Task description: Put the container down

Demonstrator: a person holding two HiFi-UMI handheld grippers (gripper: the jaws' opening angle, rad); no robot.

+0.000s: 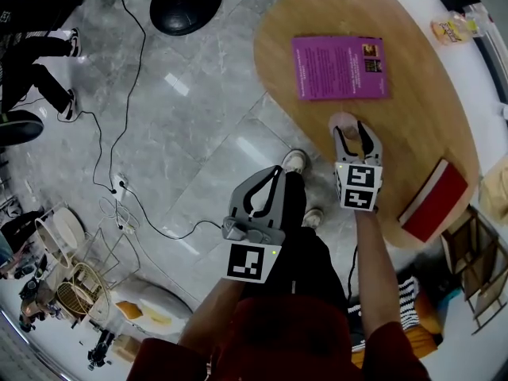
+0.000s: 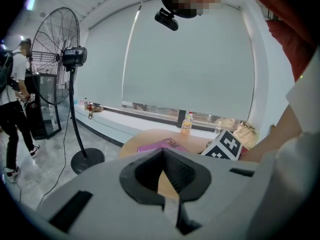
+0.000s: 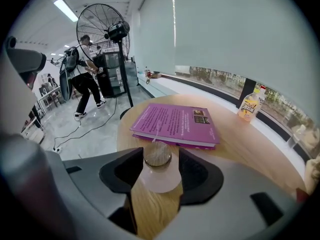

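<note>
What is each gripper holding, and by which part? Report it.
Nothing is held. The right gripper stands open around the container on the table; the left gripper is shut, empty.

Daylight through a pale window blind (image 2: 190, 69) lights the room evenly and brightly. A ceiling strip light (image 3: 65, 9) glows, and white glare spots the glossy floor (image 1: 198, 133). Fisheye bending blackens every corner, and the left gripper (image 2: 162, 156) looms soft and unfocused.
</note>
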